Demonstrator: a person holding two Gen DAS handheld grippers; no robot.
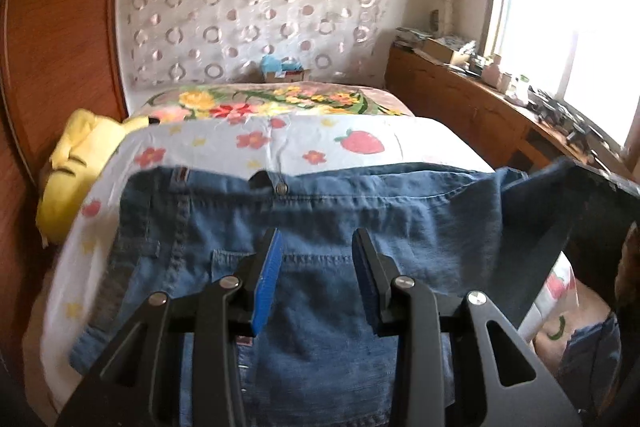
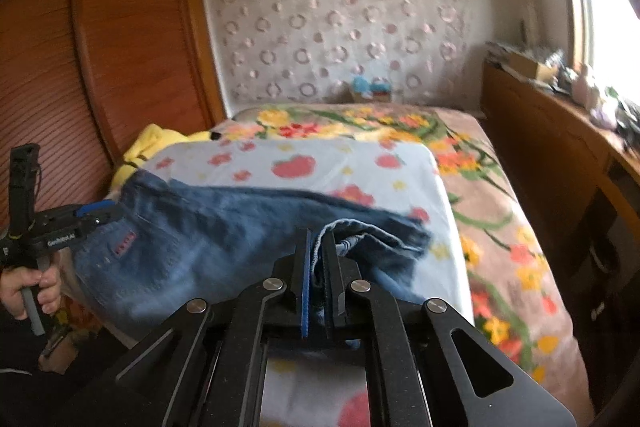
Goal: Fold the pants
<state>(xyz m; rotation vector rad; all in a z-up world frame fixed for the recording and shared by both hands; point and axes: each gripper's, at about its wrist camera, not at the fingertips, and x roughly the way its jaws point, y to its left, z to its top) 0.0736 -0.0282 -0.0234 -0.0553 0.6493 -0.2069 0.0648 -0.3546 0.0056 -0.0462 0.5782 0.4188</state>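
jeans (image 2: 224, 239), right gripper (image 2: 320, 247) clamping hem

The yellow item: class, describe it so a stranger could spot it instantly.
Start at the bed and find the strawberry-print sheet. At its left edge, against the wooden wardrobe, lies the crumpled yellow fabric: the only plain, unpatterned textile there, unlike the blue jeans.

In the lower middle of the frame the black left gripper (image 1: 318, 247) with blue pads stands with its jaws spread apart over the blue denim pants (image 1: 320, 219), gripping nothing. The pants lie across the white sheet printed with strawberries and flowers (image 1: 280, 143), waistband and metal button toward the centre. A crumpled yellow cloth (image 1: 76, 163) sits at the left edge, and a bright window (image 1: 568, 27) fills the upper right.
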